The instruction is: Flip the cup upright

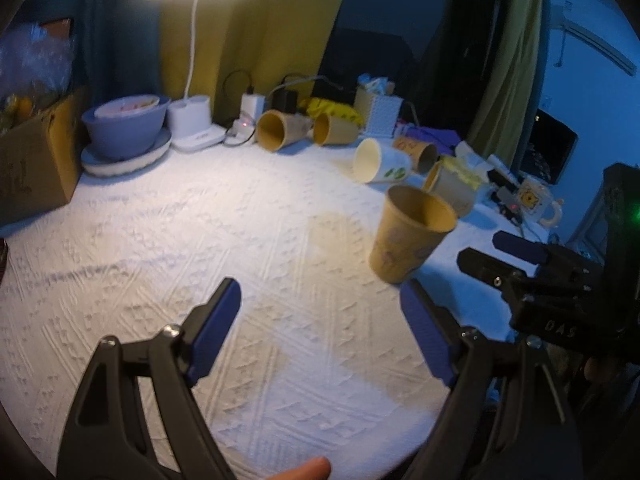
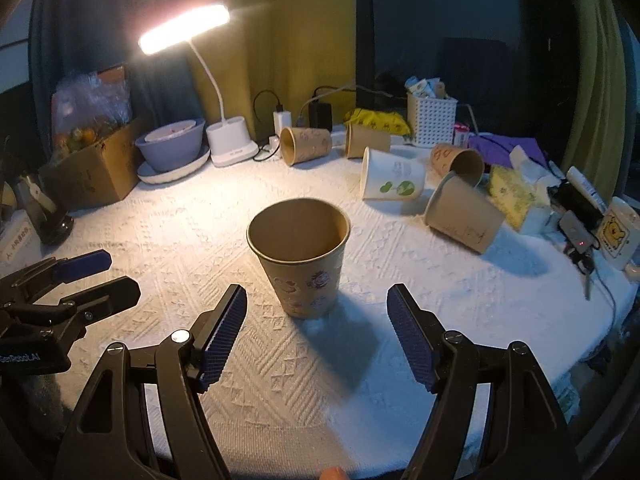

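Brown paper, thin-walled and printed with small flowers, is making up the cup [image 2: 299, 258], which is standing upright, mouth up, on the white textured cloth of the tabletop [image 2: 400, 292], in the open middle and well apart from the row of tipped cups at the back. It is looking empty and therefore very light, likely to skid or tip at a nudge, and soft enough to crumple under a hard squeeze. The stiffest holds are probably the rolled rim and the base, so a gentle pinch across the mid-wall or just under the rim is seeming safest.

The right gripper [image 2: 316, 300] is sitting just short of the cup, its ribbed blue fingers [image 2: 224, 334] spread wider than the cup and touching nothing. The left gripper [image 1: 320, 320] is hovering beside it, its fingers likewise wide apart and empty, with the cup ahead and to its right.
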